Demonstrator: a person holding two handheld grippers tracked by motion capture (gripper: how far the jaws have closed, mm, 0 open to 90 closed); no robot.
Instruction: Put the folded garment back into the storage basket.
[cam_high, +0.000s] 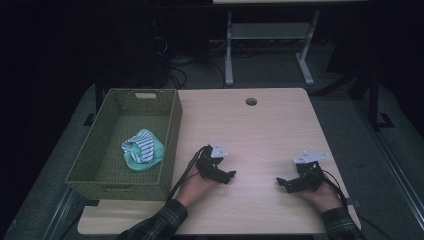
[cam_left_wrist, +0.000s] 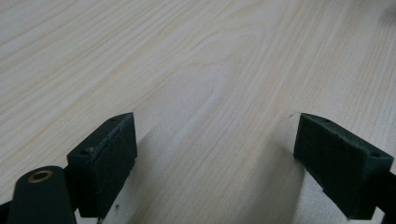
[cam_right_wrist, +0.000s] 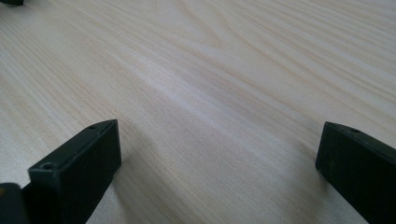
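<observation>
The left gripper (cam_high: 231, 174) rests on the wooden table (cam_high: 265, 130), just to the right of the green woven basket (cam_high: 112, 172). Its jaws stand wide apart and hold nothing; in the left gripper view only bare wood grain lies between the two black pads (cam_left_wrist: 109, 161). The grey three-cornered plate (cam_high: 219, 149) sits on top of it, and a black cable (cam_high: 182, 177) runs from it toward the near edge of the table, along the basket's right wall. The person's left hand (cam_high: 196, 187) grips it from behind, with a plaid sleeve (cam_high: 160, 225) below.

The right gripper (cam_high: 280, 182) also lies on the table, well apart from the basket, on the far right side from it. Its jaws are released too, spread wide, with nothing between them, as the right gripper view shows. Both grippers point toward each other, with free table surface between them.

Inside the basket, near its right wall, lies a crumpled cloth (cam_high: 142, 150), mint green with a striped white and dark part. It is not touched by any gripper. A round hole (cam_high: 251, 101) is in the table, beyond the basket's far right corner.
</observation>
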